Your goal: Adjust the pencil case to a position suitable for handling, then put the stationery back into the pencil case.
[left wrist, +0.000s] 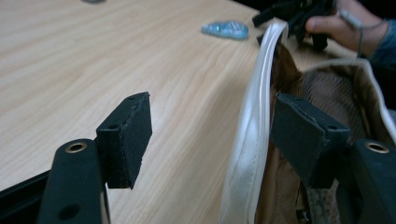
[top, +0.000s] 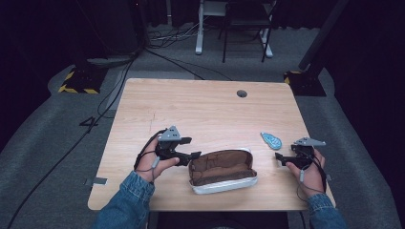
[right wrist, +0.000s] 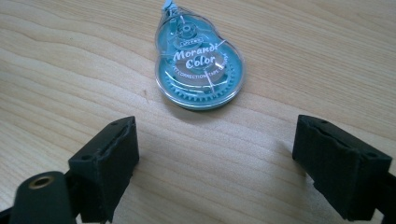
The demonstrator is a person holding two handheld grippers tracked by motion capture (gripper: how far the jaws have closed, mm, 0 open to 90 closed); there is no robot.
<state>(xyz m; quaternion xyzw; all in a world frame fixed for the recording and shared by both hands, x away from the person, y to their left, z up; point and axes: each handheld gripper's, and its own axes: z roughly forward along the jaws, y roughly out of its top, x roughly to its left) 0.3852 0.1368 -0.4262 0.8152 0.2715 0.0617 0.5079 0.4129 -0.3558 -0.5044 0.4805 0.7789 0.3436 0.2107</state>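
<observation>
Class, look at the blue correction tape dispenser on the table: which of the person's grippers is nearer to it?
Right. The right gripper sits just short of the correction tape dispenser, jaws open toward it. The left gripper is across the open pencil case, at its far end.

light wood counter (top: pixel 200 107) with a round grommet hole (top: pixel 241 93) near its far edge. grey carpet floor (top: pixel 43 143) around it, black cables (top: pixel 102 102) trailing at left. yellow-and-black striped base (top: pixel 79 82) far left; white frame leg (top: pixel 199 28) and dark chair (top: pixel 246 24) behind.
</observation>
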